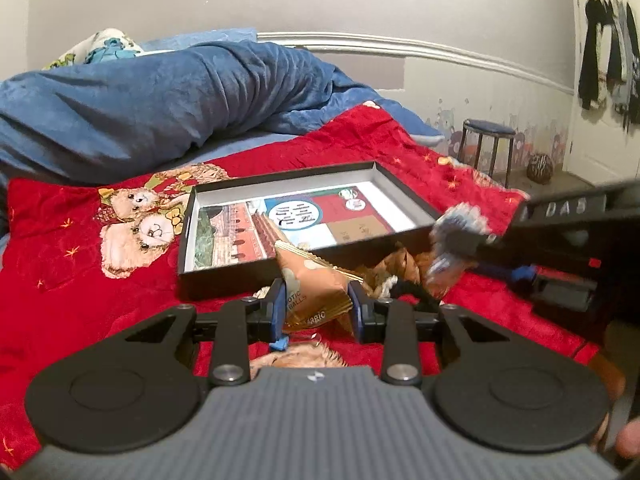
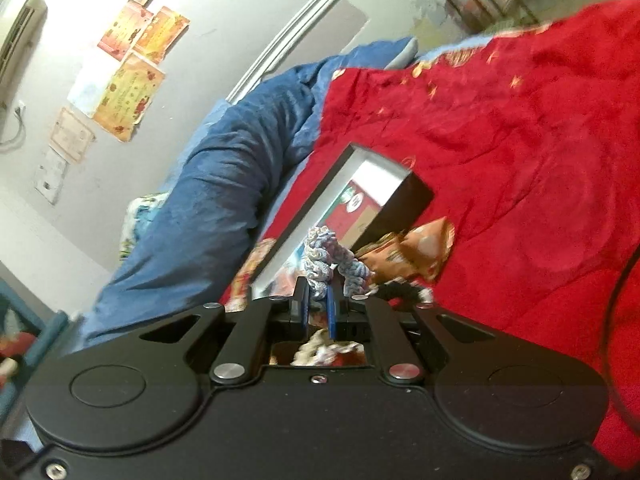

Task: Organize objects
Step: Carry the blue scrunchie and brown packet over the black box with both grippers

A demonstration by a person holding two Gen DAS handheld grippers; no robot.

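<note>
My left gripper is shut on an orange snack packet and holds it just in front of a shallow black box with printed cards on its floor. My right gripper is shut on a blue-and-white crocheted scrunchie, lifted above the bed; it shows at the right of the left wrist view. More orange snack packets and a black scrunchie lie on the red blanket beside the box.
A red teddy-bear blanket covers the bed. A rolled blue duvet lies behind the box. A stool and a ball stand on the floor at the right. Clothes hang on a door.
</note>
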